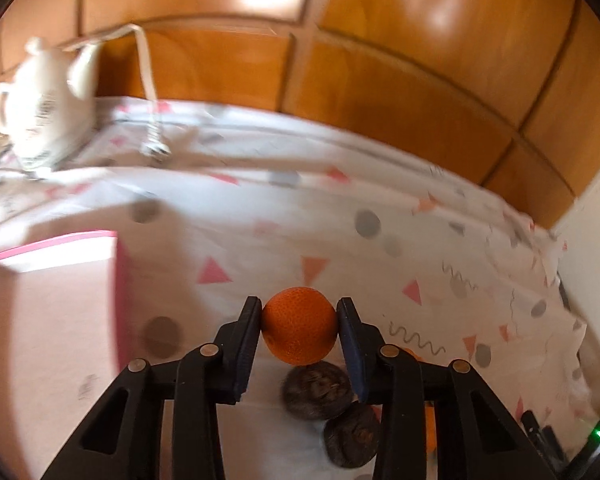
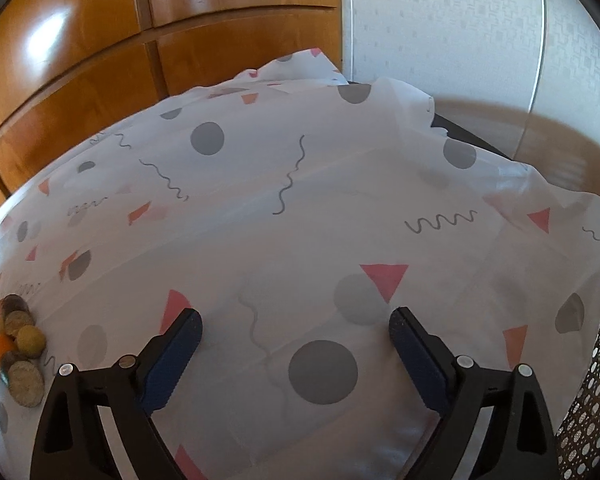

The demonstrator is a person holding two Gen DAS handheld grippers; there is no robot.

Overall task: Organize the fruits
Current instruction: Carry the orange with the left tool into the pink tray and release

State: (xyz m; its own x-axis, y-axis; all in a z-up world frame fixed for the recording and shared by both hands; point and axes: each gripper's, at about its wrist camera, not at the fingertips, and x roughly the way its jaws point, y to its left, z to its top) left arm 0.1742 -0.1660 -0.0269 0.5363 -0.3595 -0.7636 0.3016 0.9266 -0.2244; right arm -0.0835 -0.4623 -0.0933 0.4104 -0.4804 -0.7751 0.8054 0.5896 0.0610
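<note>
Orange fruit (image 1: 299,326) sits clamped between the two pads of the left claw (image 1: 299,332), held clear above the patterned cloth (image 1: 284,232) that covers the table. The pads press on its left and right flanks, so the grip line runs left to right across the fruit. The fruit is near-round, so it has no marked long axis, and no stem end can be made out to say which way it points.

The governing relation for the coming move is judged to be the pink-edged box (image 1: 52,296), which lies to the left of the held fruit and slightly farther away (its open top faces up). If that box is the intended destination, the left claw is the nearer one and a leftward carry would suffice; the frames do not confirm that it is.

Directly below and nearer than the held fruit lie two dark round fruits (image 1: 318,390), touching one another.

The right claw (image 2: 296,354) hangs released, jaws wide apart with only bare cloth between them. A cluster of mixed fruits (image 2: 14,350) lies well to its left, at the near left edge of the right wrist view.
</note>
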